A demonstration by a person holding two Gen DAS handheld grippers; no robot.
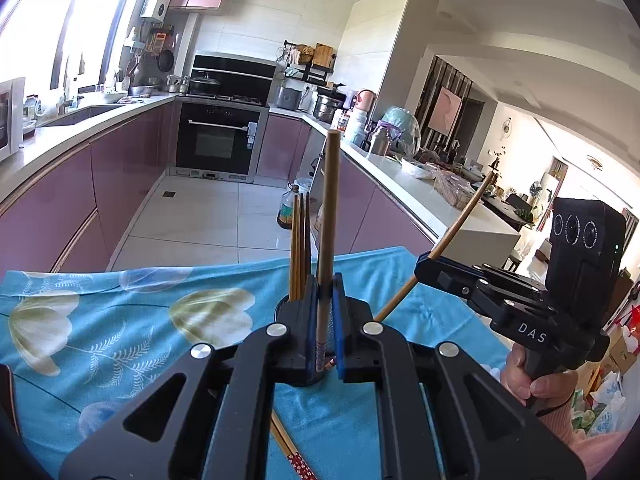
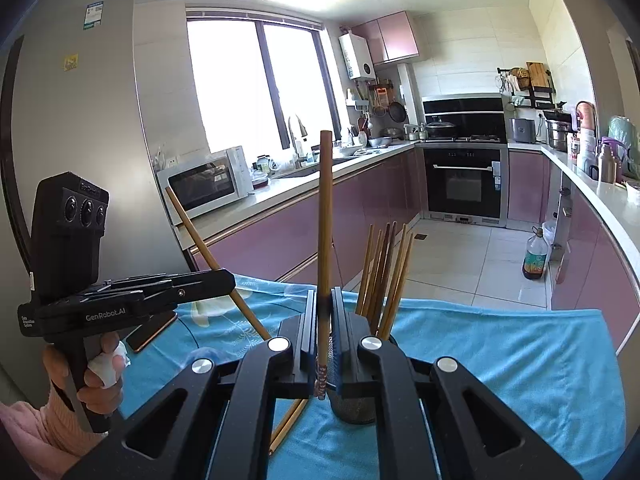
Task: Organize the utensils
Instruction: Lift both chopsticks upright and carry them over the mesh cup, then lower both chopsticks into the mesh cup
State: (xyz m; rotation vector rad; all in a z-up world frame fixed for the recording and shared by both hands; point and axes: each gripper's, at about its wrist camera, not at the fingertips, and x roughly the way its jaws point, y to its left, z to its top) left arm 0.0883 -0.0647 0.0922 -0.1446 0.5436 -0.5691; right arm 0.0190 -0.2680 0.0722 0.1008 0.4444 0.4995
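A long tan wooden chopstick (image 1: 329, 216) is clamped upright between the narrow blue-padded jaws of the left gripper (image 1: 325, 312), its patterned lower end showing below the pads. A second tan wooden chopstick (image 2: 324, 220) is clamped the same way, upright, by the right gripper (image 2: 325, 320), whose jaws are likewise closed on the stick. Seen from the left wrist, the right gripper's chopstick slants up across the white counter; seen from the right wrist, the left gripper's chopstick slants up toward a white microwave oven (image 2: 208, 182). Just behind both sets of jaws a dark mesh cylindrical holder (image 2: 352, 404) is seen on a blue floral tablecloth (image 1: 120, 320), with a bundle of brown chopsticks (image 2: 384, 276) standing in it. Further chopsticks with a red patterned end (image 1: 296, 460) lie flat on the cloth under the left gripper. Each gripper's handle is gripped by a hand (image 1: 532, 376) in a pink sleeve. A bottle of oil (image 2: 535, 256) stands on the tiled floor beyond.
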